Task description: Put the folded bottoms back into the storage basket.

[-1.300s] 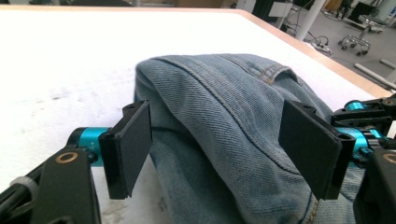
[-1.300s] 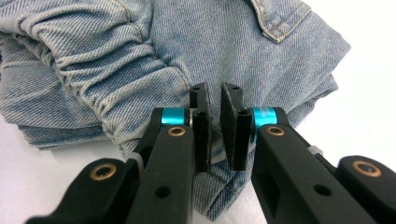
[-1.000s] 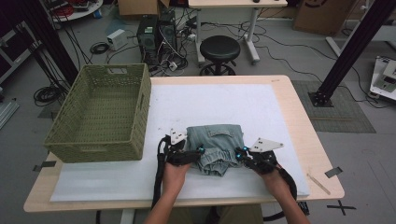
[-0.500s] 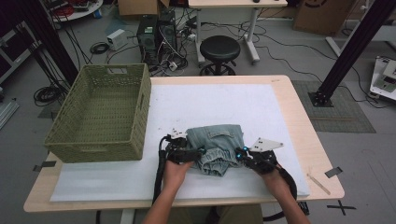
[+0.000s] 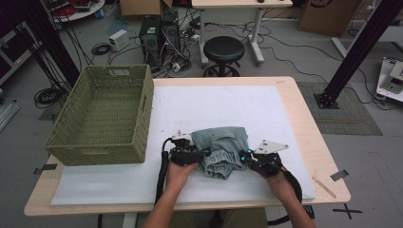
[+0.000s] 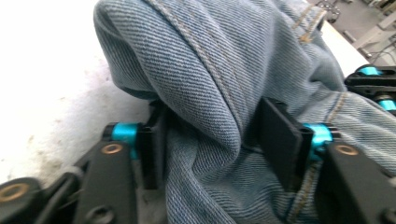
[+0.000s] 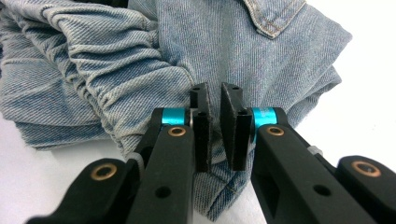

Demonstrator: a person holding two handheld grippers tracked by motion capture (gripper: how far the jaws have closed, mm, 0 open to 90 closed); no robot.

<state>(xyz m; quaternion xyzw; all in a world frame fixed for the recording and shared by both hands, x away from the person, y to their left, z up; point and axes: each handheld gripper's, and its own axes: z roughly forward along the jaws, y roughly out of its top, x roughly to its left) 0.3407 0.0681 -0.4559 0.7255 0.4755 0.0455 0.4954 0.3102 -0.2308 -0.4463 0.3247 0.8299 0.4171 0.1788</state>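
Observation:
A folded pair of light blue jeans (image 5: 222, 142) lies on the white mat (image 5: 214, 104) near the table's front. My left gripper (image 5: 203, 155) is at its left edge. In the left gripper view the jaws have just been closing, and both pads press a thick fold of the jeans (image 6: 210, 56) held in the left gripper (image 6: 212, 135). My right gripper (image 5: 243, 158) is at the right edge. There the right gripper (image 7: 215, 116) is nearly closed, pinching a thin layer of the jeans (image 7: 210, 42) near the gathered waistband.
A green woven basket (image 5: 102, 114) stands on the table's left side, close to my left hand. A black stool (image 5: 223, 50) and cables sit on the floor behind the table. Strips of tape (image 5: 338, 175) mark the table's right edge.
My left gripper has slid a little right onto the jeans' left edge, and its jaws have closed around a fold. The right gripper and the jeans have stayed put.

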